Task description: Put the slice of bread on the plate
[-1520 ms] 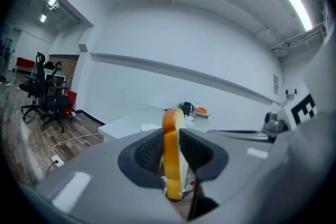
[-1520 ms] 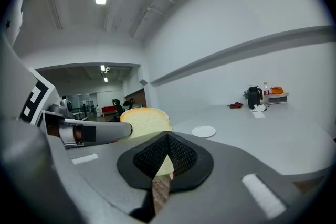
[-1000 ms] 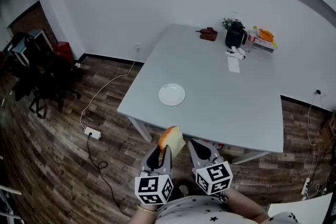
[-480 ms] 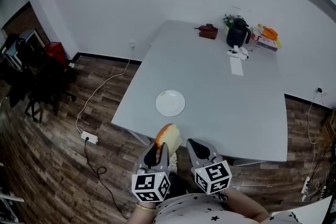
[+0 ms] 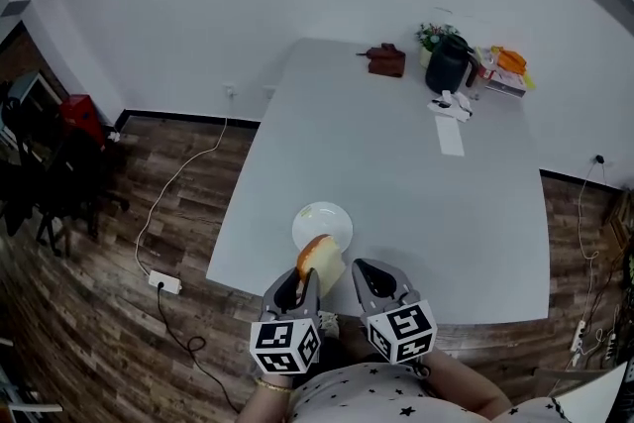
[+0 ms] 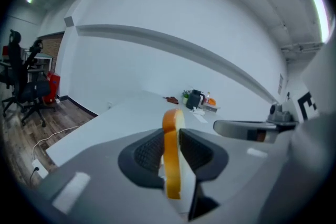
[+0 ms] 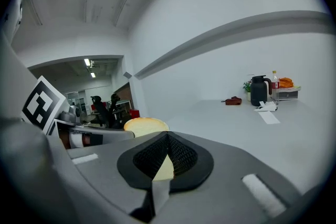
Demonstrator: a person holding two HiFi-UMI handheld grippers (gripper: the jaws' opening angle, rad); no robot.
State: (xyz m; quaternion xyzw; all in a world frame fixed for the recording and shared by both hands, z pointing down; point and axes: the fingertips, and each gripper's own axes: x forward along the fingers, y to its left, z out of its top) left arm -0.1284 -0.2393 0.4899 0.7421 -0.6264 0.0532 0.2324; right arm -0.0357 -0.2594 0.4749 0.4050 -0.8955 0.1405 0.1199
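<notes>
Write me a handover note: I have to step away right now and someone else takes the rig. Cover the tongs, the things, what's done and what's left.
Left tongs: shut on the slice of bread, held upright on its edge, in the air.
Right tongs: shut, empty, beside the left.
Plate: on the grey table, close to its near edge; nothing shows on it.
Done: the bread is gripped and at the table's near edge, just short of the plate.
Left: carry it over the plate, lower it, open the left tongs, pull back.
</notes>
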